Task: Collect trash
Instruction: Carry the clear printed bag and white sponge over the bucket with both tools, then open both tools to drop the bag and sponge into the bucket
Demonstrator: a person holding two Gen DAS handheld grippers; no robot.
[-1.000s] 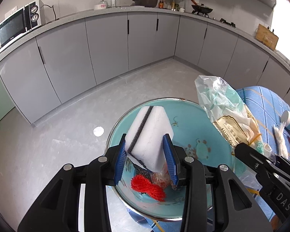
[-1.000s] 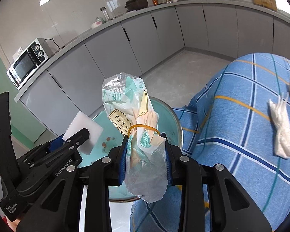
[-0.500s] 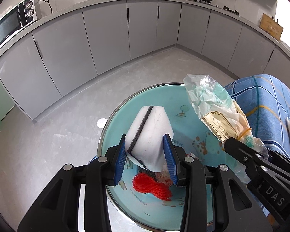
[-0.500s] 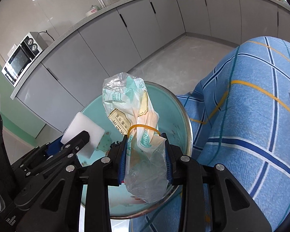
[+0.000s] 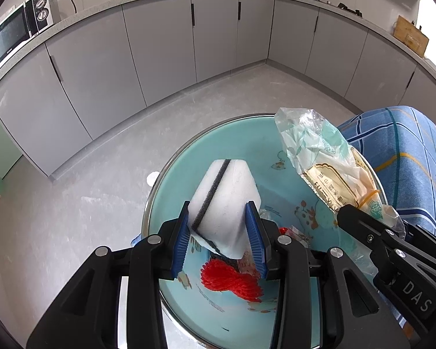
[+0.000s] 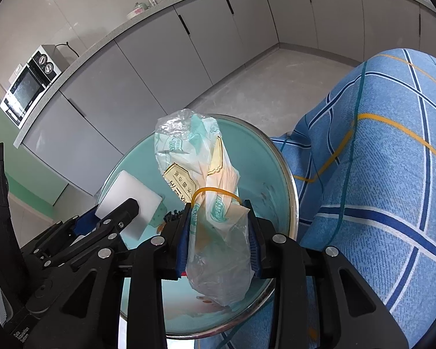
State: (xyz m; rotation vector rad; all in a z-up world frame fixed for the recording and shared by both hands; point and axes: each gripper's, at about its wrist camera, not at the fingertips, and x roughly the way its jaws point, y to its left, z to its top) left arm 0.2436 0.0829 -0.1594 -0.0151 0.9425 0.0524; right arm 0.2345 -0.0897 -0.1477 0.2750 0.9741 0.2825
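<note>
My left gripper (image 5: pixel 220 234) is shut on a white sponge (image 5: pixel 226 200) with a dark stripe and holds it over a teal basin (image 5: pixel 189 163). In the basin lie a red mesh ball (image 5: pixel 232 280) and other scraps. My right gripper (image 6: pixel 219 238) is shut on a crumpled plastic bag (image 6: pixel 200 171) bound by a yellow rubber band, also above the basin (image 6: pixel 264 157). The bag (image 5: pixel 319 160) and right gripper show at the right of the left wrist view. The sponge (image 6: pixel 128 192) and left gripper show at the left of the right wrist view.
A table with a blue checked cloth (image 6: pixel 378 160) stands right of the basin. Grey kitchen cabinets (image 5: pixel 160 43) run along the far walls, with a microwave (image 5: pixel 11 35) on the counter. Grey floor (image 5: pixel 72 203) lies left of the basin.
Both grippers have moved forward and lower over the basin, which now looks larger and nearer. Each still holds its item.
</note>
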